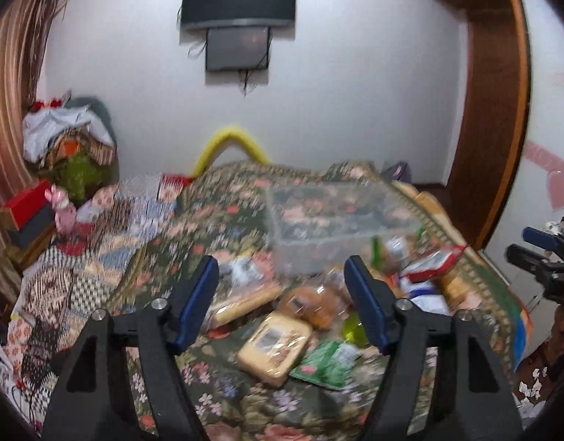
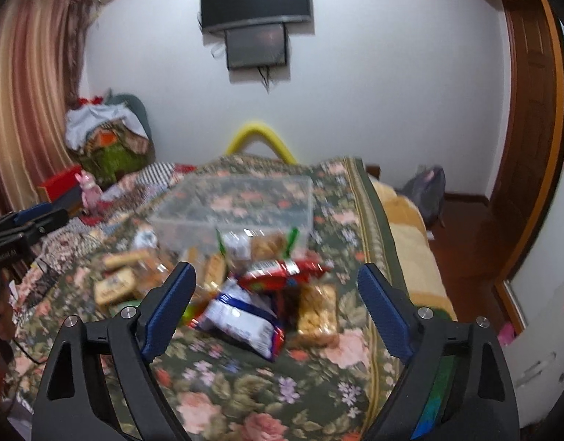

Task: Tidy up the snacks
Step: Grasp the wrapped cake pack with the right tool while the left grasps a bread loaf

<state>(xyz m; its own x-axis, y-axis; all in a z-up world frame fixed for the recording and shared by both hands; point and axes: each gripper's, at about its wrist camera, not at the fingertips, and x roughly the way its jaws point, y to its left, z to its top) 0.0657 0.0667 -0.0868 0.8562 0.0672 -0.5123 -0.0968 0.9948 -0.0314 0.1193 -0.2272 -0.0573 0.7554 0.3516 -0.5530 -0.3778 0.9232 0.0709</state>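
Several snack packs lie in a heap on a floral bedspread. In the left wrist view a yellow pack [image 1: 273, 352], a green pack [image 1: 324, 364] and a bun bag [image 1: 315, 303] lie between and beyond my open left gripper [image 1: 282, 275]. A clear plastic bin [image 1: 337, 220] stands behind them, empty. In the right wrist view my open right gripper [image 2: 276, 283] hovers above a white-blue pack [image 2: 241, 318], a red pack [image 2: 282, 273] and a cracker pack [image 2: 317, 312]. The bin [image 2: 238, 209] stands beyond. Both views are motion-blurred.
The bed's right edge [image 2: 377, 242] drops to a wooden floor. Folded patterned blankets [image 1: 109, 228] and a pile of clothes [image 1: 72, 139] lie at the left. The other gripper shows at each view's edge: right one [image 1: 539, 253], left one [image 2: 28, 224].
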